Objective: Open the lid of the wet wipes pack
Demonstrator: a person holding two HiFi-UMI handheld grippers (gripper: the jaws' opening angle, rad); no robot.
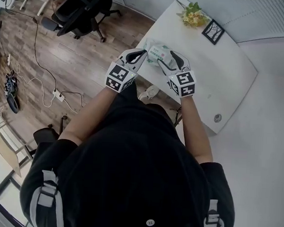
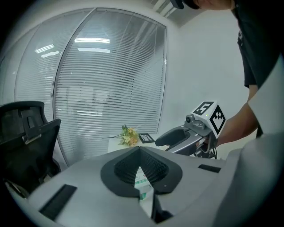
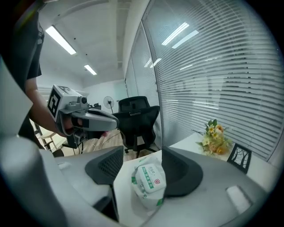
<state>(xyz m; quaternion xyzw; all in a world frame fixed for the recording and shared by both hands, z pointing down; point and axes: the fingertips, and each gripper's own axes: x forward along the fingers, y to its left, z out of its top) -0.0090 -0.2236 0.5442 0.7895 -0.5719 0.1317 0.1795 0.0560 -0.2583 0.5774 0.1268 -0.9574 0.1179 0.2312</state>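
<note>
Head view: pack (image 1: 156, 50) at table (image 1: 221, 67) edge; left gripper (image 1: 144, 52) pinching, right gripper (image 1: 165, 57) straddling.

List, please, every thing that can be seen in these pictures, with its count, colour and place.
white plastic wet wipes pack with green print: one, white and green, near the table's edge, lid shut
white table: one, white, ahead of the person
bunch of yellow flowers: one, yellow and green, far table corner
black picture frame: one, black, beside the flowers
black office chair: one, black, on the wood floor
white power strip: one, white, on the floor
window blinds: pale grey, behind the table
left gripper: one, grey, fingers meeting on the pack's end
right gripper: one, grey, fingers apart, either side of the pack
</note>
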